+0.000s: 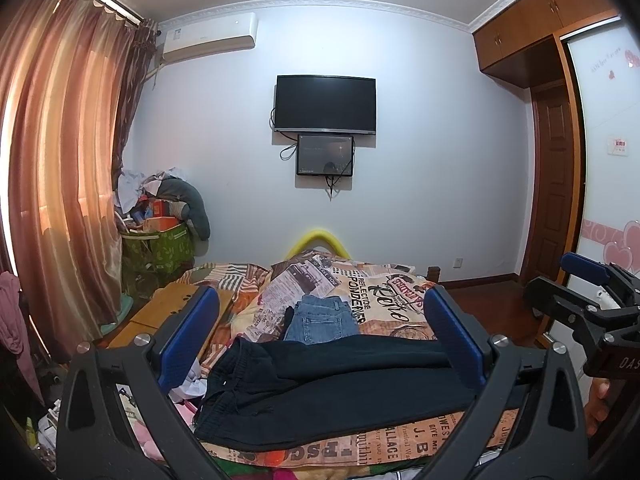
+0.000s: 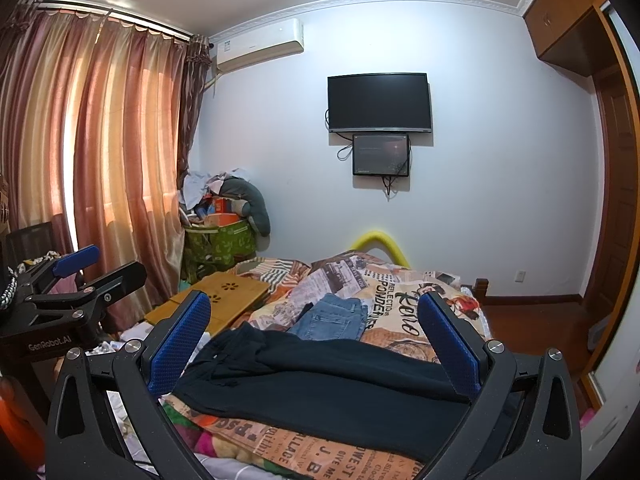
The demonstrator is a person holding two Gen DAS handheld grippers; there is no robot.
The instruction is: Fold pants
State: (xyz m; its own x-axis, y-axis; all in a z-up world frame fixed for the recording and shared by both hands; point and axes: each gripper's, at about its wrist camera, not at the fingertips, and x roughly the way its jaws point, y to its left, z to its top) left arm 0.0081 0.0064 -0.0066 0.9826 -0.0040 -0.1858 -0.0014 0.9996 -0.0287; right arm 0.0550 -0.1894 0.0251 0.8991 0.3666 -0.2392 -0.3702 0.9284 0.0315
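a bedroom seen from two handheld tools, each pointing across a bed [image 1: 400,440] covered in a newspaper-print quilt. a pair of black pants [image 1: 320,384] lies flat across the near end of the bed, waistband to the left, legs running to the right. just beyond them sits a smaller folded pair of blue jeans [image 1: 320,322], pocket side up.

the left tongs [image 1: 320,336] are spread wide, their blue pads hovering on either side of the black pants, gripping nothing. the right tongs [image 2: 316,344] are likewise spread wide above the same pants and hold nothing. in the left view the right tool shows at the right edge, with fingertips of a hand [image 1: 598,400] below it; in the right view the left tool shows at the left edge.

a wooden lap tray [image 2: 212,300] rests on the left side of the bed. on the far white wall hangs a dark television [image 2: 379,102] with a small screen [image 2: 381,155] under it. pink-orange curtains [image 2: 100,168] cover the left window, beside a green bag [image 2: 220,244] piled with clutter.
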